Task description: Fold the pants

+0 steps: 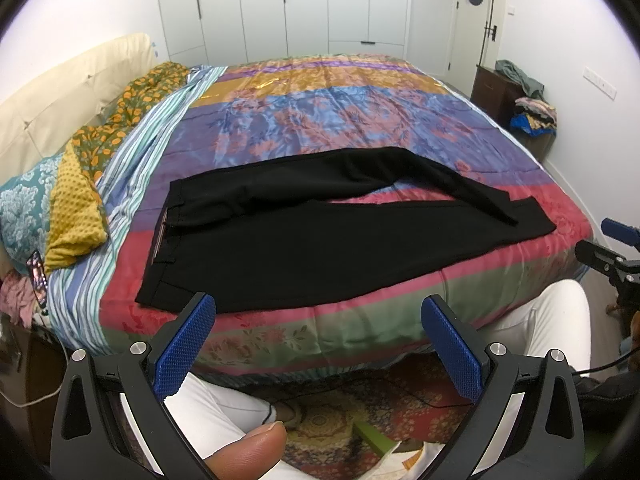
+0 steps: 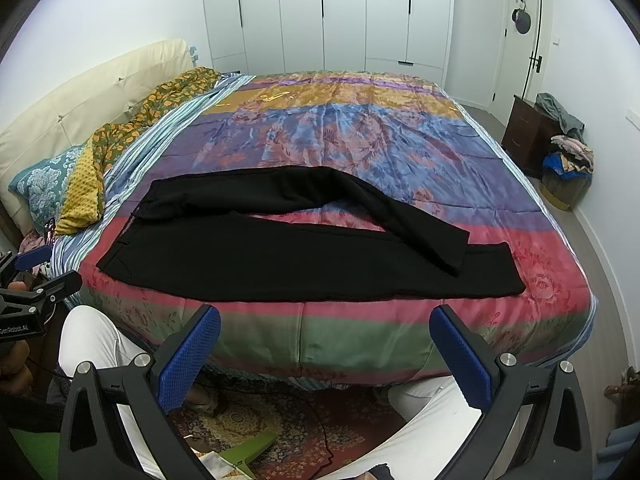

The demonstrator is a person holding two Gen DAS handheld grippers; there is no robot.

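Observation:
Black pants (image 1: 304, 240) lie flat on the colourful bedspread (image 1: 320, 120), waistband at the left, legs running right. The far leg bends and its cuff lies over the near leg's cuff; the same shows in the right wrist view (image 2: 280, 260). My left gripper (image 1: 318, 308) is open and empty, held off the bed's near edge below the waistband end. My right gripper (image 2: 326, 318) is open and empty, off the near edge below the middle of the legs. Each gripper shows at the edge of the other's view: the right one (image 1: 612, 248) and the left one (image 2: 36, 280).
Pillows (image 1: 60, 208) and a cream headboard (image 1: 60, 92) are at the left. White wardrobes (image 1: 280, 4) line the far wall. A dark nightstand with piled clothes (image 2: 560, 140) stands at the right. My legs in white trousers (image 2: 96, 344) and a patterned rug (image 2: 280, 432) are below.

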